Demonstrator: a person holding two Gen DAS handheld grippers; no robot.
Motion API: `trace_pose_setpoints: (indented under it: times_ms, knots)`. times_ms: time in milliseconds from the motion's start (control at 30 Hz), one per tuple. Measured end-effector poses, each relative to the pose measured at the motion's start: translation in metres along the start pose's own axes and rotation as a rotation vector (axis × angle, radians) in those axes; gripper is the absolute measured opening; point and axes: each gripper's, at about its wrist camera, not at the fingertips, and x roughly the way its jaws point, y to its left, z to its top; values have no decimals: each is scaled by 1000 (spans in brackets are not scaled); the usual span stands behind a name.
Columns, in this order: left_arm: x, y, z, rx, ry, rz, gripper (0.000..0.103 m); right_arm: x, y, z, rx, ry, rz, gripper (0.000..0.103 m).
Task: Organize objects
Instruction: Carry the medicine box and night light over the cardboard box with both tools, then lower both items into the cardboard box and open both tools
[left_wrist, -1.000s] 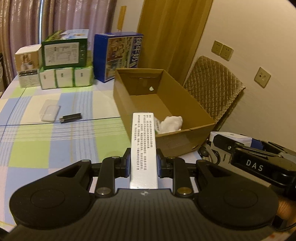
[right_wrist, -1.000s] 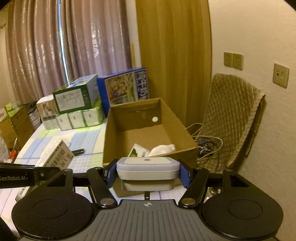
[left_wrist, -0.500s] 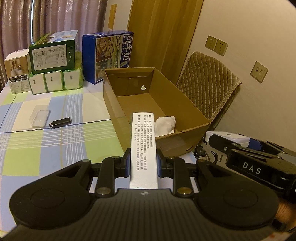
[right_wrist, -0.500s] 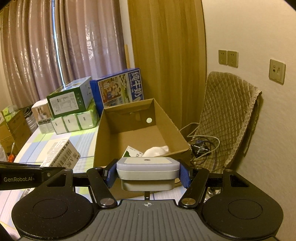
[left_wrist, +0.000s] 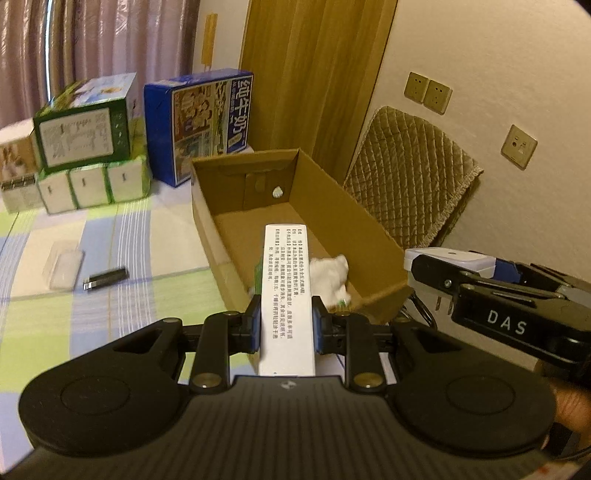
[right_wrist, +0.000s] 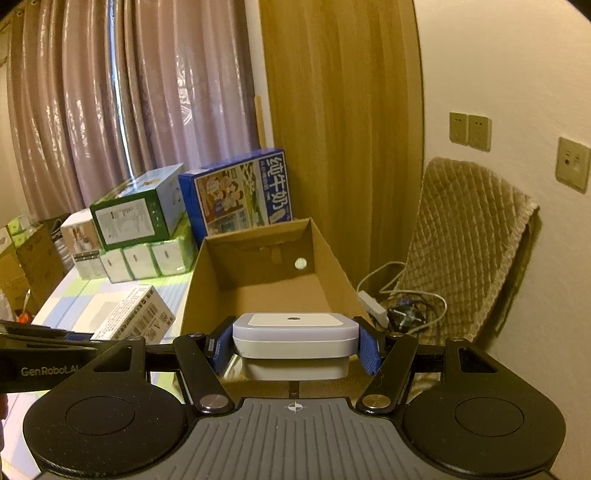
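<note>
My left gripper (left_wrist: 287, 321) is shut on a long white carton (left_wrist: 286, 291) with printed text, held over the near left corner of the open cardboard box (left_wrist: 373, 236). A crumpled white item (left_wrist: 330, 273) lies inside that box near its front. My right gripper (right_wrist: 294, 343) is shut on a white square charger (right_wrist: 294, 334), just in front of the cardboard box (right_wrist: 332, 258). In the left wrist view the right gripper (left_wrist: 454, 273) and its charger (left_wrist: 448, 256) hang at the box's near right corner. The carton (right_wrist: 135, 317) shows at the left of the right wrist view.
On the checked tablecloth (left_wrist: 74, 295) lie a clear plastic case (left_wrist: 62, 264) and a small black stick (left_wrist: 105, 278). Stacked green, white and blue boxes (left_wrist: 122, 147) stand at the back. A quilted chair (right_wrist: 465, 240) and a tangle of cables (right_wrist: 402, 306) are right of the box.
Both grippers have moved forward toward the cardboard box with their loads. The box looms larger and nearer in both views. Neither grip has changed.
</note>
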Motion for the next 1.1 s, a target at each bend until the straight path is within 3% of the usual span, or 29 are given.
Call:
trace_pose_setpoints:
  times_ms: [333, 567, 767, 800, 833, 1100]
  knots:
    - [59, 7, 51, 8, 28, 19, 21, 63, -20, 34, 37, 25, -5, 63]
    - [97, 15, 61, 1, 63, 17, 21, 97, -27, 35, 63, 60, -5, 63]
    - [120, 22, 67, -31, 47, 23, 25, 111, -29, 31, 70, 78, -14, 63]
    - [123, 24, 69, -40, 55, 36, 33, 112, -29, 30, 70, 80, -15, 63]
    - [123, 28, 69, -54, 53, 39, 35, 112, -29, 29, 70, 80, -14, 63]
    - [100, 44, 65, -65, 28, 46, 36, 113, -27, 22, 81, 94, 0, 63]
